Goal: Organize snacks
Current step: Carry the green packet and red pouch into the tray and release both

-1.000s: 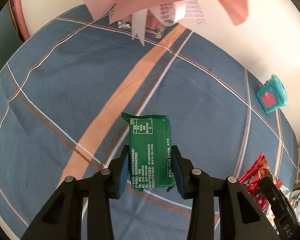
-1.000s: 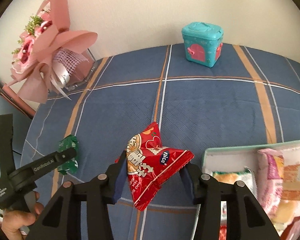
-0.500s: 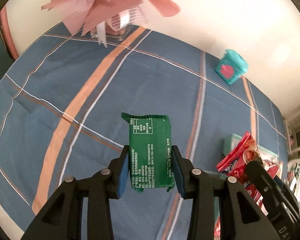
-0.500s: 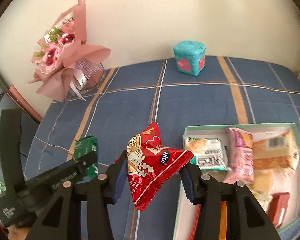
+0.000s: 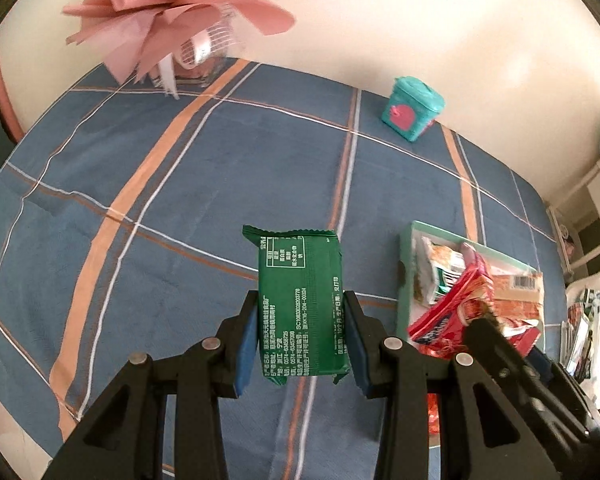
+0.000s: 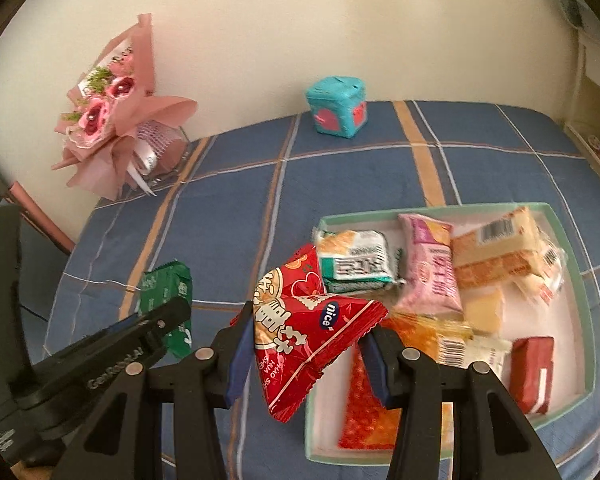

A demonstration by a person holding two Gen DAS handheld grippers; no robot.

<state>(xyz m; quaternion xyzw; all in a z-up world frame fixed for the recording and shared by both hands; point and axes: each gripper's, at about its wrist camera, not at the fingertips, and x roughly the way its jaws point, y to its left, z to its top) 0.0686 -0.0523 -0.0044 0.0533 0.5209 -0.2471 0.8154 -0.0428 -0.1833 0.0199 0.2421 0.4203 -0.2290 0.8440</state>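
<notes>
**Two snack packets held beside the tray**

Left wrist view: one green packet (image 5: 302,304), flat, white print, upright and clamped between the left gripper (image 5: 302,340) fingers above the blue plaid table (image 5: 180,184). One teal box (image 5: 412,114) far right.

Right wrist view: one red packet (image 6: 304,328), puffed, marked "nice", gripped by the right gripper (image 6: 306,354) at the near-left edge of one tray (image 6: 572,256), which holds about nine snacks. One bouquet (image 6: 112,112) far left.

both wrist cameras look steeply down along their fingers at the blue plaid tablecloth (image 5: 220,184), close above it. both views share the teal box (image 6: 336,106), the bouquet (image 5: 172,12) and the tray (image 6: 576,280).
</notes>
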